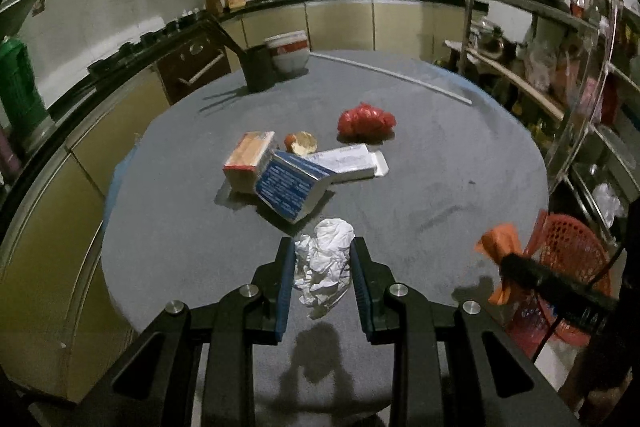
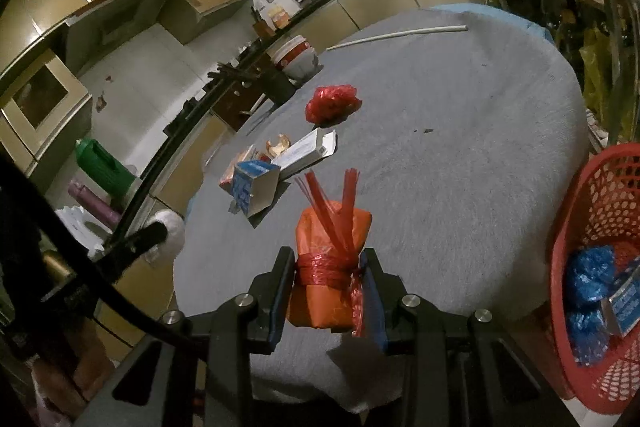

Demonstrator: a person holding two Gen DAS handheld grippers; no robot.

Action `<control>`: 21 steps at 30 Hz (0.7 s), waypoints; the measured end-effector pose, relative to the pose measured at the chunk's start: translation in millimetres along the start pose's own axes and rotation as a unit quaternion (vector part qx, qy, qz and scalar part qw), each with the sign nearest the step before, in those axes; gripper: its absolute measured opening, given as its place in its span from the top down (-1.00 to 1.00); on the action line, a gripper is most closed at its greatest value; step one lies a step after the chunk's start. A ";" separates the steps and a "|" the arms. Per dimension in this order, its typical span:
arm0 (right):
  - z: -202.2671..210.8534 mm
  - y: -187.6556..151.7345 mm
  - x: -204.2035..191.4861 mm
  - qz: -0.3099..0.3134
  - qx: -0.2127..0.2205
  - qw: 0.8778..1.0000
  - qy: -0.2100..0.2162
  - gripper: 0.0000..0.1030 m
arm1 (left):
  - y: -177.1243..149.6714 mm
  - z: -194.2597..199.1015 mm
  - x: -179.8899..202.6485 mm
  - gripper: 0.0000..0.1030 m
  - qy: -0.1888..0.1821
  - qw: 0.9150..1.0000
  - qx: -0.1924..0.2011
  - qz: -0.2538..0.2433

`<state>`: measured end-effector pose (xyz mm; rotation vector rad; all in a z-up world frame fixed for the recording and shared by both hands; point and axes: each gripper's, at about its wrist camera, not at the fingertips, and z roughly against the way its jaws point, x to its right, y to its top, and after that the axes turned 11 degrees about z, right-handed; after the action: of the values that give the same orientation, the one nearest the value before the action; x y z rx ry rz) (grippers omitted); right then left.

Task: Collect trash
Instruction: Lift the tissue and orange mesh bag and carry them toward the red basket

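My left gripper [image 1: 323,259] is shut on a crumpled white paper [image 1: 324,259], held just above the grey round table [image 1: 440,163]. My right gripper [image 2: 329,267] is shut on an orange packet tied with red plastic strips [image 2: 330,267]; it also shows in the left wrist view [image 1: 500,251]. On the table lie a blue carton [image 1: 292,187], an orange-striped box [image 1: 248,163], a white flat box [image 1: 352,163], a fruit scrap [image 1: 302,143] and a crumpled red bag [image 1: 366,121]. A red mesh basket [image 2: 592,227] at the table's right edge holds blue bags [image 2: 588,279] and a carton.
A dark cup [image 1: 260,67] and a white-red bowl [image 1: 290,53] stand at the table's far side, with a white rod [image 1: 392,75] beside them. Kitchen counters run to the left and behind; a metal shelf rack [image 1: 580,75] stands on the right.
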<state>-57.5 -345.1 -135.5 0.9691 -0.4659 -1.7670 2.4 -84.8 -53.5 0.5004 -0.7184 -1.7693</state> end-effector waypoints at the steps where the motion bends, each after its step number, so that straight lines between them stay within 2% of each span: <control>1: 0.4 1.5 3.1 -0.004 0.003 1.000 0.003 0.30 | 0.4 -0.7 2.9 0.43 0.000 1.000 -0.002 -0.004; 12: 18.6 12.3 37.5 -0.029 0.038 0.999 -0.002 0.30 | 11.4 -0.2 40.5 0.43 0.005 0.999 -0.004 -0.038; 21: 74.6 19.8 73.9 -0.046 0.087 0.995 -0.035 0.30 | 13.7 9.6 88.9 0.43 -0.024 0.998 -0.001 -0.066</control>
<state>-115.9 -429.5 -106.0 1.0660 -0.6376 -1.8715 -21.3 -170.2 -35.4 0.5150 -0.7308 -1.9104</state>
